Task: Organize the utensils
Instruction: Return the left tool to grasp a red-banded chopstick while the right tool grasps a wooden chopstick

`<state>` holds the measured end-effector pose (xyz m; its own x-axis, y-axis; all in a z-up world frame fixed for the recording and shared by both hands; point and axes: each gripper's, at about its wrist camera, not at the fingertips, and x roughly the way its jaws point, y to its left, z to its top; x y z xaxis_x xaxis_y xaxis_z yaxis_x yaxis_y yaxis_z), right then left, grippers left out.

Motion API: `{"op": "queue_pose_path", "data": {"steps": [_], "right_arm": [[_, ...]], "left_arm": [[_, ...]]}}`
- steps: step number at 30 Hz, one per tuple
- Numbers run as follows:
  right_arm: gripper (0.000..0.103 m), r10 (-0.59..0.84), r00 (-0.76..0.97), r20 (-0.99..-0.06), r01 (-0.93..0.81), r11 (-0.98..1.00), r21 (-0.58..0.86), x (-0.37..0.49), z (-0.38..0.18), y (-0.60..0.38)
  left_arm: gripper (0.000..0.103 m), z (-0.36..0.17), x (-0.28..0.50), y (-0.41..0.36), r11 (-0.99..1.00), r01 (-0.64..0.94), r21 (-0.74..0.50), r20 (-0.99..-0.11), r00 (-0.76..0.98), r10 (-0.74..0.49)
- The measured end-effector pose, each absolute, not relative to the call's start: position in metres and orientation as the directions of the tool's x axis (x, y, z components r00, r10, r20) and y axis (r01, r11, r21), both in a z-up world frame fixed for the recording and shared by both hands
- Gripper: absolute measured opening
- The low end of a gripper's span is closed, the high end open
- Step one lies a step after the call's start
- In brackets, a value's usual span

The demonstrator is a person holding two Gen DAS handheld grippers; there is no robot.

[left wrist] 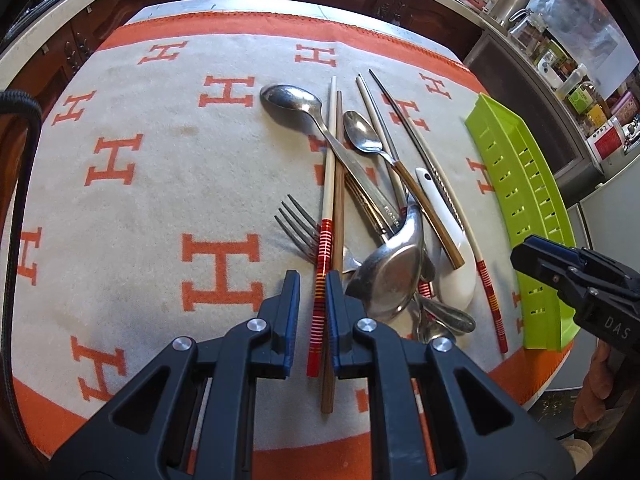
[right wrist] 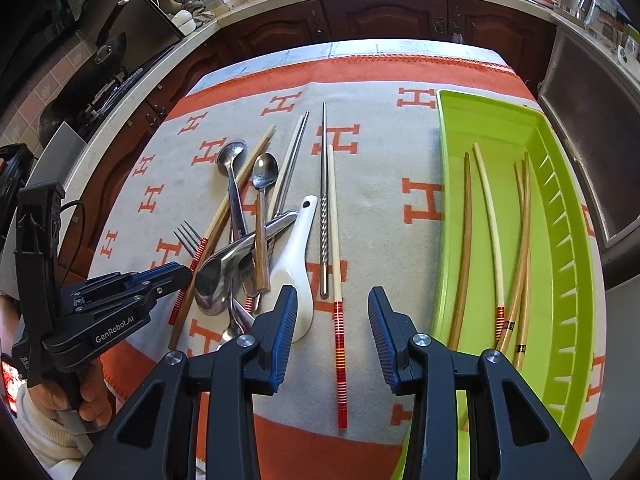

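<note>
A heap of utensils lies on the orange-and-white cloth [left wrist: 132,216]: steel spoons [left wrist: 292,98], a fork [left wrist: 298,226], a white ceramic spoon [right wrist: 296,256], chopsticks. My left gripper [left wrist: 313,294] has its jaws narrowly apart around a cream chopstick with a red striped end [left wrist: 322,276], beside a brown wooden chopstick [left wrist: 338,184]; it also shows in the right wrist view [right wrist: 176,274]. My right gripper [right wrist: 332,312] is open above another red-ended cream chopstick [right wrist: 338,344], next to a twisted steel chopstick [right wrist: 324,216]. The green tray [right wrist: 560,216] holds several chopsticks [right wrist: 494,224].
The cloth covers a table [right wrist: 360,46] with kitchen cabinets [right wrist: 380,12] and a counter behind. Jars and bottles [left wrist: 576,80] stand on a shelf at the right. The right gripper's tip [left wrist: 560,268] hangs over the green tray's [left wrist: 516,200] near end.
</note>
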<state>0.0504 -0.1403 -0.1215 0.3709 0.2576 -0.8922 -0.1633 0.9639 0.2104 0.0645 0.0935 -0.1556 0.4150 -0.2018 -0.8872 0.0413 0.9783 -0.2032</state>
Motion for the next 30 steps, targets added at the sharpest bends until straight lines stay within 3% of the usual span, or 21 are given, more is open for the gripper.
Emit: {"op": "queue_pose_path", "data": {"steps": [11,19,30], "right_arm": [[0.038,0.243,0.365,-0.899,-0.121,0.97,0.213,0.078,-0.131,-0.14],[0.025,0.219,0.34,-0.915,-0.108,0.975,0.193,0.105,-0.15,-0.132],[0.021,0.187,0.344,-0.92,-0.173,0.976,0.134,0.114,-0.152,-0.113]], "left_arm": [[0.01,-0.159,0.069,0.081,0.996,0.063,-0.067,-0.889,0.449,-0.089],[0.01,-0.16,0.072,0.082,0.996,0.064,-0.064,-0.882,0.463,-0.086],[0.01,-0.16,0.072,0.086,0.994,0.056,-0.094,-0.88,0.462,-0.109]]}}
